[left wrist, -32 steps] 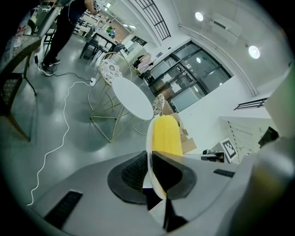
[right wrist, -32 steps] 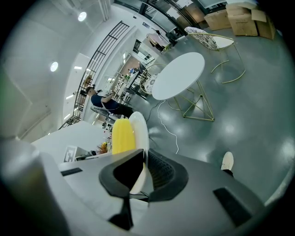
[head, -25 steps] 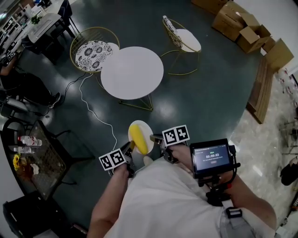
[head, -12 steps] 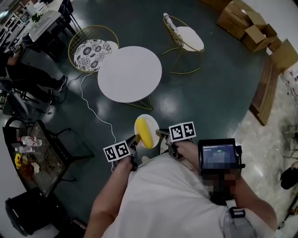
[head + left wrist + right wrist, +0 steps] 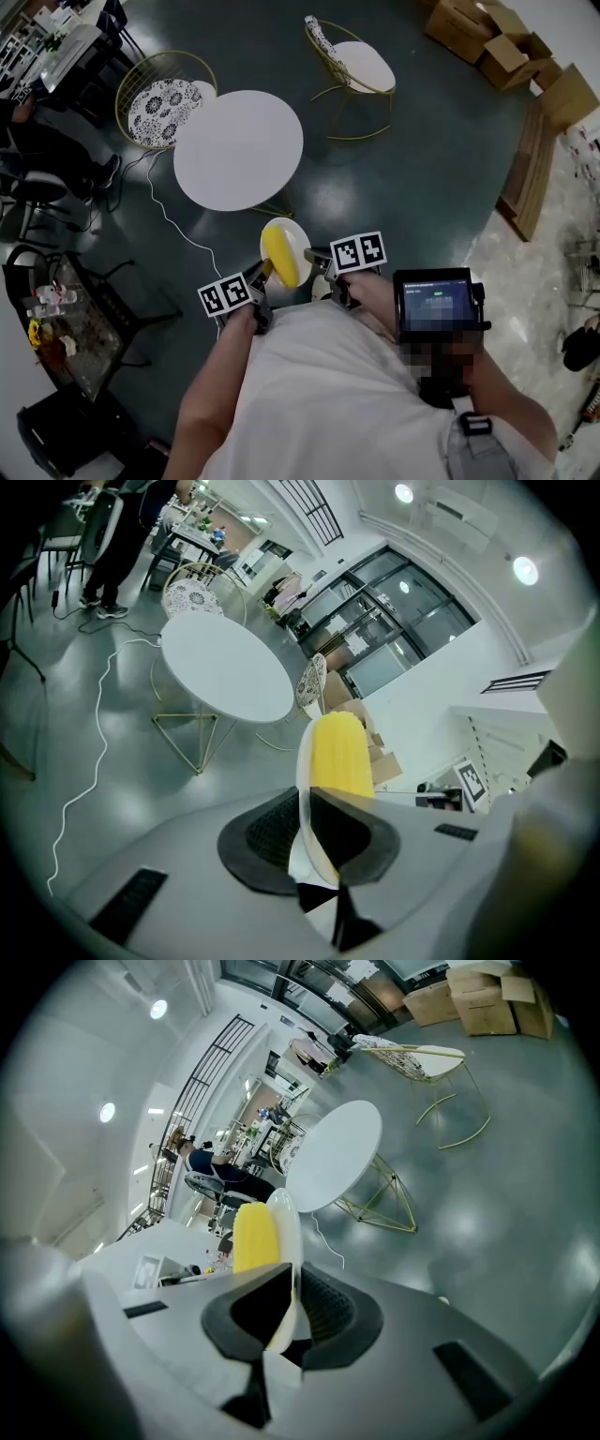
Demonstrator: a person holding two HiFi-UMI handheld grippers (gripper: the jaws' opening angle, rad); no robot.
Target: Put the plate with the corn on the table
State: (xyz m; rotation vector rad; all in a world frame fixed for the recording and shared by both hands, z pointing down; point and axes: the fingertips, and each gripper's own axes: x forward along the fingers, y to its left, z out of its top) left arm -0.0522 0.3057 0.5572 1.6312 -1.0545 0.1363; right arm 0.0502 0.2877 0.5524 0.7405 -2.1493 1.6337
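Note:
A small white plate [image 5: 294, 236] carrying a yellow corn cob [image 5: 279, 256] hangs in the air in front of the person, short of the round white table [image 5: 238, 148]. My left gripper [image 5: 263, 277] is shut on the plate's left rim, and my right gripper [image 5: 310, 261] is shut on its right rim. In the left gripper view the plate [image 5: 305, 789] stands edge-on between the black pads, with the corn [image 5: 338, 757] beyond and the table [image 5: 225, 665] farther off. In the right gripper view the plate [image 5: 285, 1227] and the corn [image 5: 254, 1235] sit the same way, with the table [image 5: 336, 1152] ahead.
Two gold wire chairs [image 5: 162, 101] [image 5: 352, 66] flank the table. A white cable [image 5: 178, 230] trails on the dark floor. Cardboard boxes [image 5: 492, 42] lie at the far right. A dark side table [image 5: 80, 319] with bottles stands at left, and a seated person [image 5: 47, 155] is at the far left.
The plate with the corn, held by both grippers, has stayed in front of the body while the view shifted; the table now sits further left and slightly higher in the head view.

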